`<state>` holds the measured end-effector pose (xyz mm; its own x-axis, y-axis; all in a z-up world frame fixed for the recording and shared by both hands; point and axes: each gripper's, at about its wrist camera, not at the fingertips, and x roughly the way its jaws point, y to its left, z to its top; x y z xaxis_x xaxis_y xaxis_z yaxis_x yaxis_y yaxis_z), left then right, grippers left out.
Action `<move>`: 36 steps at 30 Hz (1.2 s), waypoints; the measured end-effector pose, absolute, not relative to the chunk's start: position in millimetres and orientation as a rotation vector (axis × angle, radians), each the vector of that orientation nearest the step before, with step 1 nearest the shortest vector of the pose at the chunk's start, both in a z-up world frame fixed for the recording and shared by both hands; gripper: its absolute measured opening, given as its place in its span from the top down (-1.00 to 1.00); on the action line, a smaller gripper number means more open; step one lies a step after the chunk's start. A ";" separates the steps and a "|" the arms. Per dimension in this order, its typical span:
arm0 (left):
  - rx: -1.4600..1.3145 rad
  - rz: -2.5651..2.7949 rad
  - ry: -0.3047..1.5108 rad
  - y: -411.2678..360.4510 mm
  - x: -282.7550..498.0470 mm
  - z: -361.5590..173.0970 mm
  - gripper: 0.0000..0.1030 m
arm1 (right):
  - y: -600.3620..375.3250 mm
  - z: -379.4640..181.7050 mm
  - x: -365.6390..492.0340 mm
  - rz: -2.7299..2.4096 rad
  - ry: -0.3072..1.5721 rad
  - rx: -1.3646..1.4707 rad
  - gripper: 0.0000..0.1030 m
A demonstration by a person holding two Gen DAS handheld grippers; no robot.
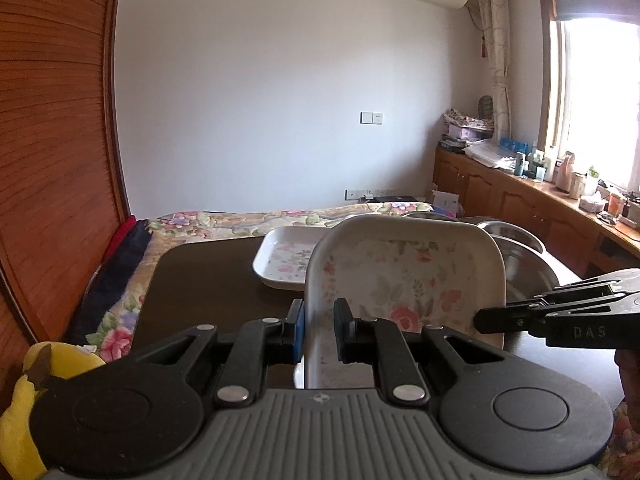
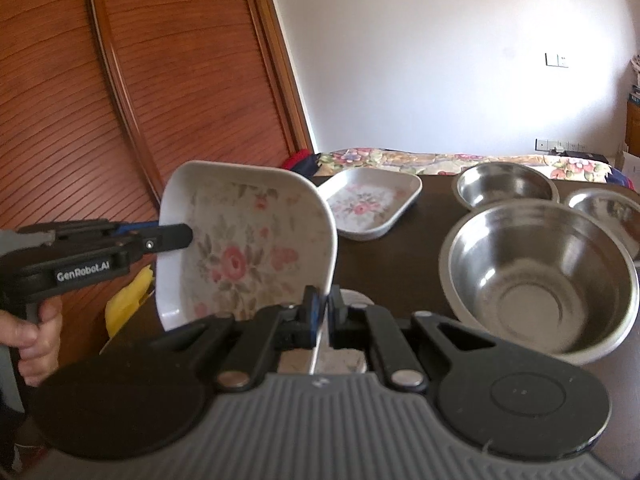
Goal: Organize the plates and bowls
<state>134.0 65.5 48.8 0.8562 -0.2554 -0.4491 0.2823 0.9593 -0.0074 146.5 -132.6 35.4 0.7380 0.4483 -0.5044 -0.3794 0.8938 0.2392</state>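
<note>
You are holding the floral plate point(image 2: 248, 240) tilted above the dark table point(image 2: 424, 216), gripped from 2 sides. Your left gripper point(image 1: 319, 330) has its jaws narrowed onto the plate's left rim; your right gripper point(image 2: 325, 312) is pinched tight on the right rim. Ahead, a second floral plate point(image 2: 370, 204) lies flat near the table's far edge, with bare tabletop between it and you. To the right, 3 steel bowls crowd together: the large bowl point(image 2: 538, 280) nearest, 2 smaller ones behind, the rightmost cut off by the frame. The held plate hides the table beneath it. Your left hand point(image 2: 34, 340) is partly out of frame.
</note>
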 end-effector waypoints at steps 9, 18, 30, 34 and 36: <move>0.042 -0.296 0.469 57.6 129.3 41.1 0.15 | -150.7 30.0 141.4 0.452 0.585 0.124 0.87; 0.022 -0.294 0.482 61.0 126.5 33.0 0.15 | -154.8 21.7 142.4 0.454 0.606 0.137 0.87; -0.018 -0.268 0.535 64.1 141.9 16.3 0.15 | -143.0 14.7 151.5 0.448 0.640 0.110 0.87; -0.013 -0.251 0.555 64.8 150.2 7.9 0.15 | -138.8 13.3 154.1 0.440 0.642 0.096 0.88; -0.021 -0.241 0.564 67.1 154.3 4.1 0.15 | -135.7 11.4 155.5 0.435 0.645 0.087 0.88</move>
